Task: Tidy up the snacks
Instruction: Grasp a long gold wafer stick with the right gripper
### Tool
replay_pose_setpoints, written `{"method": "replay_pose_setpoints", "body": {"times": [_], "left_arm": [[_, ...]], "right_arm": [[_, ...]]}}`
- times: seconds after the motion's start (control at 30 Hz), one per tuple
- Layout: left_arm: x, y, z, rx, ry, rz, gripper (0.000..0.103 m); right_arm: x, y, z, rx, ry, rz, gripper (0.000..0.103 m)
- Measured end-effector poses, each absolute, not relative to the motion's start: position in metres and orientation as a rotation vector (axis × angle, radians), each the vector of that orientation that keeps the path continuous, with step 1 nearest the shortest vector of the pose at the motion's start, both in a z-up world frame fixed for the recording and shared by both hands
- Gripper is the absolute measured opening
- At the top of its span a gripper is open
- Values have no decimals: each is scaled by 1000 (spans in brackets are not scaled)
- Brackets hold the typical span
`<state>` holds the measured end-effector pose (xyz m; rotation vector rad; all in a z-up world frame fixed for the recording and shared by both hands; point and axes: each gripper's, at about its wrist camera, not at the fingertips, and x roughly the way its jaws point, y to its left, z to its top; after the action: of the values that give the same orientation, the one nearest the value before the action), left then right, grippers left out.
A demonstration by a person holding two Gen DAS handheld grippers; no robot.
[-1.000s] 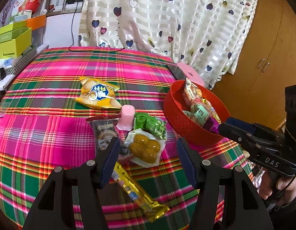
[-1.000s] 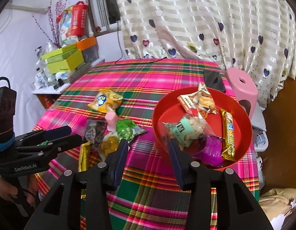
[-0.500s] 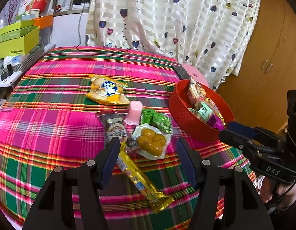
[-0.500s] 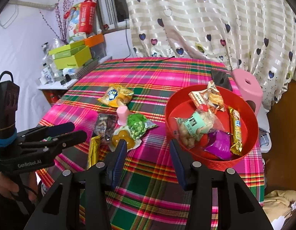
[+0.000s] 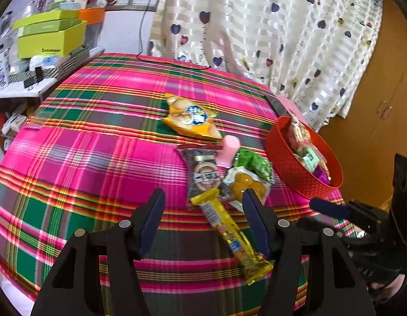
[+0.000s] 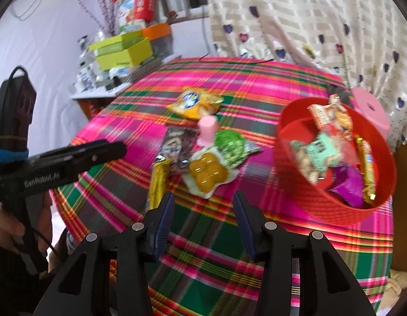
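Observation:
Loose snacks lie in a cluster on the plaid tablecloth: a yellow chip bag (image 5: 193, 118) (image 6: 194, 102), a pink jelly cup (image 5: 228, 150), a dark packet (image 5: 204, 175), a green packet (image 5: 253, 162), a clear pack of yellow rounds (image 5: 247, 181) (image 6: 207, 172) and a long yellow bar (image 5: 229, 231) (image 6: 157, 181). To their right, the red basket (image 5: 290, 163) (image 6: 332, 210) holds several packets. My left gripper (image 5: 203, 200) hovers open over the yellow bar's upper end, holding nothing. My right gripper (image 6: 203, 200) hangs open and empty just in front of the clear pack.
A dark phone (image 5: 278, 105) lies at the table's far right edge by a pink stool (image 6: 369, 108). Green boxes (image 5: 53, 36) and clutter fill a shelf on the left. A heart-print curtain hangs behind; a wooden cupboard stands to the right. A hand (image 6: 8, 231) grips the left tool.
Both grippers have come lower and nearer to the table. In the left view the snacks have slid rightward; in the right view the basket sits larger and further right. Nothing was picked up.

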<state>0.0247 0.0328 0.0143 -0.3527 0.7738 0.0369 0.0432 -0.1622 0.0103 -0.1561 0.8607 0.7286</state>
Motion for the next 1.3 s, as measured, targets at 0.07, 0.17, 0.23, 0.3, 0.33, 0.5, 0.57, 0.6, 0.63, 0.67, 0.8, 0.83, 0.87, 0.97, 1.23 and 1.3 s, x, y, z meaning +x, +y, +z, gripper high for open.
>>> {"method": "replay_pose_setpoints", "body": {"times": [0.07, 0.17, 0.23, 0.3, 0.33, 0.5, 0.57, 0.6, 0.63, 0.67, 0.8, 0.83, 0.87, 0.97, 1.23, 1.3], "left_arm": [[23, 37, 13, -360, 773, 46, 62], [21, 44, 11, -370, 772, 57, 62], [20, 48, 9, -377, 773, 60, 62], [19, 51, 7, -383, 775, 60, 62], [18, 53, 6, -385, 776, 60, 62], [14, 60, 4, -396, 775, 62, 62], [13, 63, 2, -401, 775, 62, 62], [12, 64, 2, -403, 775, 62, 62], [12, 65, 2, -404, 775, 62, 62], [11, 65, 2, -405, 775, 61, 62], [11, 67, 1, -408, 775, 60, 62], [11, 67, 1, -408, 775, 59, 62], [11, 67, 1, -409, 777, 57, 62], [12, 65, 0, -411, 780, 51, 62], [23, 50, -2, -400, 795, 23, 62], [28, 46, -2, -395, 800, 13, 62]], "right_arm": [[41, -154, 7, -166, 871, 751, 45], [39, -142, 1, -184, 888, 777, 45], [40, -134, -3, -194, 901, 789, 45], [40, -125, -8, -207, 918, 804, 45], [40, -121, -11, -213, 926, 810, 45], [38, -100, -25, -243, 964, 843, 44], [39, -91, -33, -257, 984, 848, 44], [40, -87, -37, -264, 992, 851, 43], [40, -85, -39, -268, 996, 853, 41], [41, -81, -42, -276, 1003, 852, 39], [43, -76, -48, -299, 996, 840, 20], [44, -76, -48, -295, 995, 841, 20], [43, -78, -48, -294, 994, 837, 20], [43, -84, -43, -292, 974, 823, 20], [46, -113, -16, -223, 903, 782, 20], [47, -120, -11, -207, 894, 772, 20]]}}
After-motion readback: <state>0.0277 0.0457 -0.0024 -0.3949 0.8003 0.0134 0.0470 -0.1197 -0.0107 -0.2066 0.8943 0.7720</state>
